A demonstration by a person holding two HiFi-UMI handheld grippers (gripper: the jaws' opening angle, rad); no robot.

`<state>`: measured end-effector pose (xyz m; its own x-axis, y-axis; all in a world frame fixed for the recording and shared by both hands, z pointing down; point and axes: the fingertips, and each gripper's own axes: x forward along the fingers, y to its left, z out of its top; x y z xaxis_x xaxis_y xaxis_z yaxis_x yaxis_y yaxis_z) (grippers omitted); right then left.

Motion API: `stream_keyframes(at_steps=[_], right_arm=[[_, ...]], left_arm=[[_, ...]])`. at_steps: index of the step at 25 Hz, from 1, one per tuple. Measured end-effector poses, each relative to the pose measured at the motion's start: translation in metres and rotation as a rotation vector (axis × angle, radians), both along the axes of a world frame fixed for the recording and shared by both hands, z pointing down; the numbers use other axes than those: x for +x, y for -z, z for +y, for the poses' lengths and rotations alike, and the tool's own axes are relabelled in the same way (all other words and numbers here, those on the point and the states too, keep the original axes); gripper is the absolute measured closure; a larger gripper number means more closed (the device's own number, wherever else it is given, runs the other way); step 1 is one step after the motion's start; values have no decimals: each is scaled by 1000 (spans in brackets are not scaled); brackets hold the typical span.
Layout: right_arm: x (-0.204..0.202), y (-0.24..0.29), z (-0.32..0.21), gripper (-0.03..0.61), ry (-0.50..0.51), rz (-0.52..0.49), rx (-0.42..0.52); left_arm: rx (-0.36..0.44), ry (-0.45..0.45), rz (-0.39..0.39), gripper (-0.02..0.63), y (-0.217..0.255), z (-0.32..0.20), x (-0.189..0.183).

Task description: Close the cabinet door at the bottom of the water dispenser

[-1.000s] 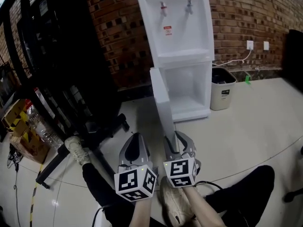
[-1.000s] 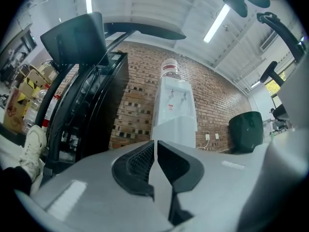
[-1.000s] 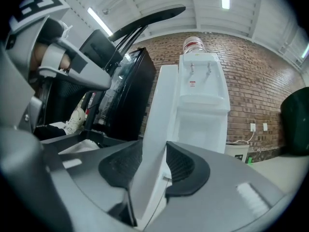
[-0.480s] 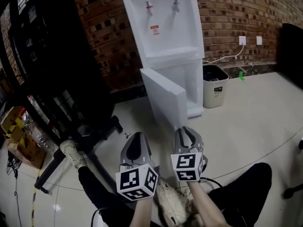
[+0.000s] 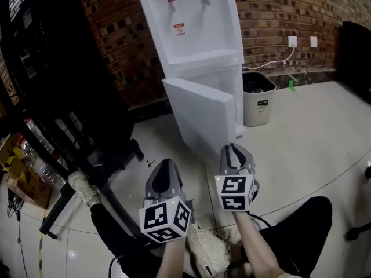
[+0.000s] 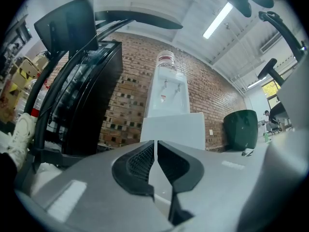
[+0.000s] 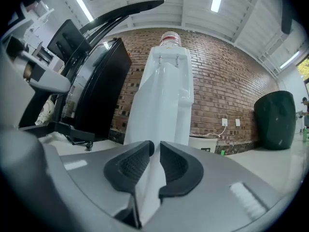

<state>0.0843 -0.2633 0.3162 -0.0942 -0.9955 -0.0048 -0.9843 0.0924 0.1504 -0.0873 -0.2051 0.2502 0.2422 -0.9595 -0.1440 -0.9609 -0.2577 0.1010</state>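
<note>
Head view: white flat plastic cabinet door [image 5: 200, 117] half-open, 11 o'clock of right hand-held gripper [image 5: 235, 150]. Left gripper view: left hand-held gripper [image 6: 155, 149] closed, empty. Right gripper view: jaws, just closing, pinch its free edge; likely light, stiff, slick.

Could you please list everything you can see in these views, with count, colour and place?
water dispenser: one, white, against the brick wall.
water bottle: one, clear with red label, atop the dispenser.
cabinet door: one, white, partly open at the dispenser's bottom.
waste bin: one, pale, right of the dispenser.
wall sockets: two, white, above the bin.
tall cabinet: one, black, left of the dispenser.
cardboard boxes: a few, brown and yellow, far left.
shoes: two, white, bottom of the head view.
left gripper: one, grey, jaws together, empty, low centre.
right gripper: one, grey, its jaws have just been closing and pinch the cabinet door's free edge.
</note>
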Motion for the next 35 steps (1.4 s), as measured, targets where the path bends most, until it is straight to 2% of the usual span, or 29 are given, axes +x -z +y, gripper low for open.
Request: stream_keyframes(at_steps=[13,19,35], right_arm=[[38,3,-30,523,-57,-14,2],[52,3,-43,523,-90,-14,-3],[86,4,-80,523,-111,2,8]], left_arm=[[-1,-14,-45,584,3,-44,17],[-45,17,-50,598,-10,-66,19],[-100,-10,-41,598,-39,-121,55]])
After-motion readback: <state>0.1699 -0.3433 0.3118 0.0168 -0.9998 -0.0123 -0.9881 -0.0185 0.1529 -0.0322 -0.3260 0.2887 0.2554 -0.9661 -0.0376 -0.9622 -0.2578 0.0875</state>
